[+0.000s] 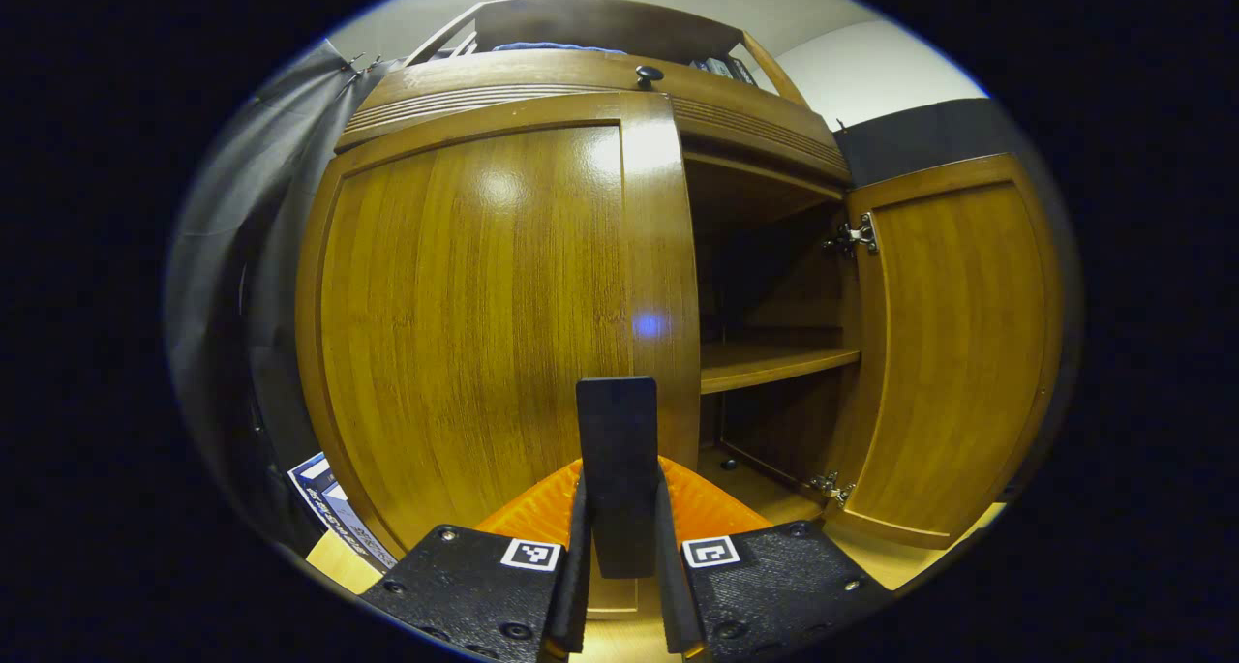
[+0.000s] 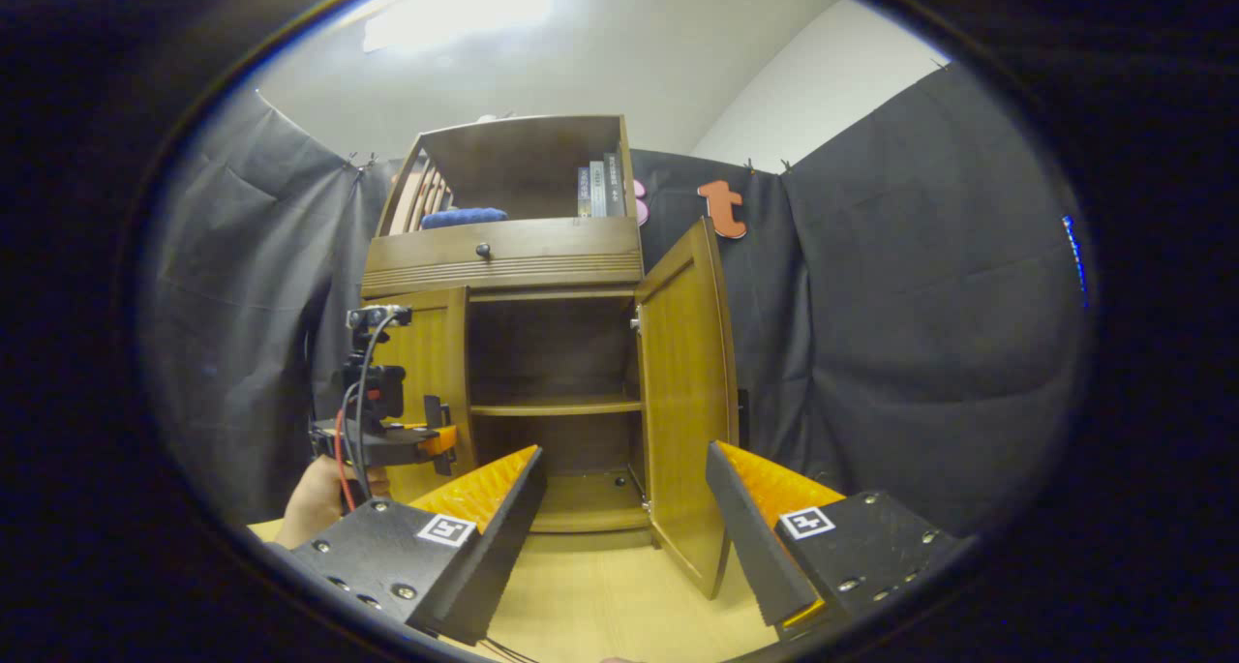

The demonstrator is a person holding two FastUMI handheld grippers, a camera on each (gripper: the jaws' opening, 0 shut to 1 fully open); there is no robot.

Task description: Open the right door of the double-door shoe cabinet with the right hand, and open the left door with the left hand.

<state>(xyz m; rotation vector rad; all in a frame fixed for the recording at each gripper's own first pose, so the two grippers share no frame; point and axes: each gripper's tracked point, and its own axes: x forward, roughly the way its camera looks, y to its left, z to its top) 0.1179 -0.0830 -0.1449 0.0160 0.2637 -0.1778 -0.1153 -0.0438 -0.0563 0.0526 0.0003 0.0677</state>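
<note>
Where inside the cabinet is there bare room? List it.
Behind the open right door, the middle shelf and the bottom board lie bare. The left side is crowded: the left tongs grip the handle of the left door.

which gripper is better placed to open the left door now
Left. The left gripper sits right at the closed left door, its fingers pinched together at that door's free edge. The right gripper hangs open, back from the cabinet, facing the already open right door.

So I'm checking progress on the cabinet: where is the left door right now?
In the left gripper view the left door is closed, right ahead of the shut left hand-held gripper, beside the open compartment with its shelf; the right door is swung open.
</note>
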